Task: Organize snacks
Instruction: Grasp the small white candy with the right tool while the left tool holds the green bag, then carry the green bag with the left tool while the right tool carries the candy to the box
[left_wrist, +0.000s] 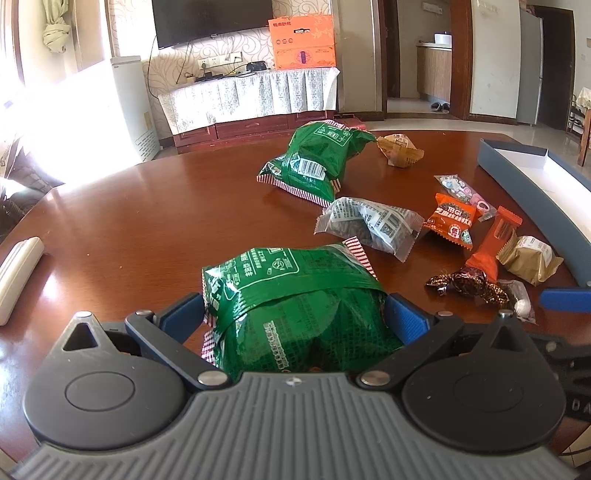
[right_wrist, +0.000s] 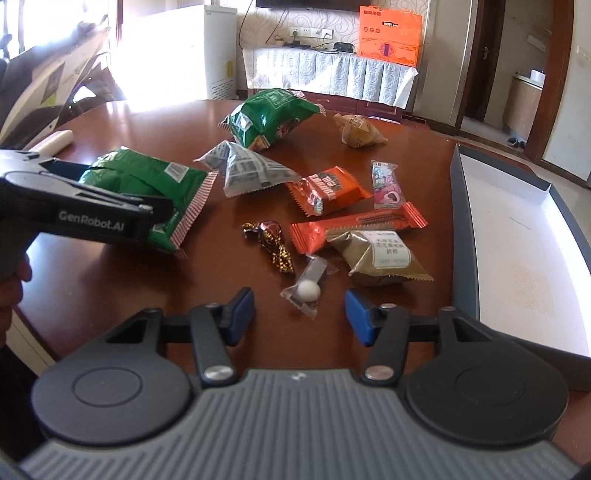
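Observation:
My left gripper (left_wrist: 295, 317) is shut on a green snack bag (left_wrist: 291, 295) at the near side of the brown table; it also shows in the right wrist view (right_wrist: 147, 188). My right gripper (right_wrist: 300, 317) is open and empty, just short of a small clear packet with a white ball (right_wrist: 308, 288). Other snacks lie scattered: a second green bag (right_wrist: 266, 118), a grey-white packet (right_wrist: 247, 170), an orange packet (right_wrist: 328, 188), a long orange bar (right_wrist: 354, 225), a tan packet (right_wrist: 380, 258), a pink candy packet (right_wrist: 386, 184), a dark foil candy (right_wrist: 269, 240), a brown wrapped cake (right_wrist: 356, 129).
A shallow grey box with a white inside (right_wrist: 517, 236) stands open at the table's right edge. A white remote (left_wrist: 18, 273) lies at the left edge. Behind the table are a TV cabinet with an orange box (left_wrist: 303, 42) and a white appliance (left_wrist: 129, 103).

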